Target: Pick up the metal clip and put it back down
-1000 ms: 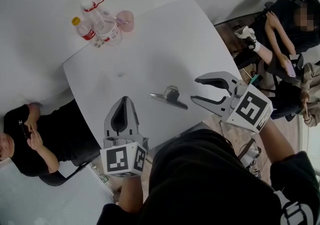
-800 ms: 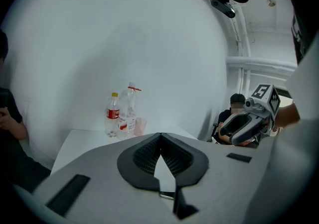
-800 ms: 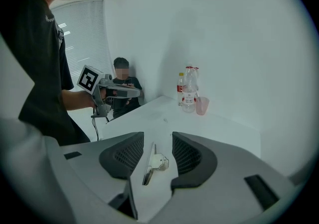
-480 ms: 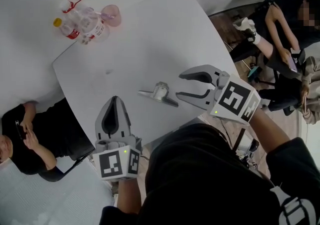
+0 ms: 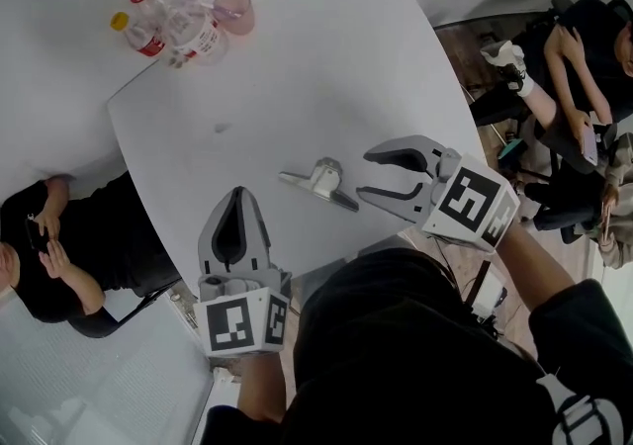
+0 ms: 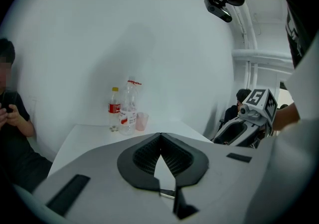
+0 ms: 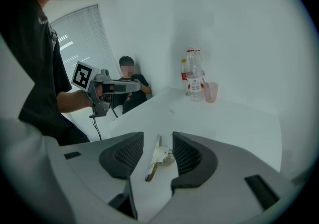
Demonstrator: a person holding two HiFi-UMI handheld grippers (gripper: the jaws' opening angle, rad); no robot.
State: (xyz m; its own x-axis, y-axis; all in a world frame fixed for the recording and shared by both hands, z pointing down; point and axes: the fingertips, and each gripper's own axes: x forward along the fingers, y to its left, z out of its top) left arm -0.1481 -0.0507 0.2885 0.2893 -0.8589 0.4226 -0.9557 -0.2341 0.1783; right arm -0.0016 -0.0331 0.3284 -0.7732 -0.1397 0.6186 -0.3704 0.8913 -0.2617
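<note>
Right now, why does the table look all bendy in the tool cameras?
Left gripper view and right gripper view: wide-angle lenses bow the table and darken the corners. Head view: even light, the metal clip sharp with little shadow.

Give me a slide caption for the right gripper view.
Open right hand-held gripper lined up on the metal clip lying on the white table.

The clip (image 5: pixel 318 183) lies on the table (image 5: pixel 326 77) near its front edge, just left of the right gripper (image 5: pixel 366 174), which points at it. The left gripper (image 5: pixel 237 198) sits over the front-left edge. The bottles (image 5: pixel 168 23) and cup (image 5: pixel 235 10) stand together at the far-left corner.
</note>
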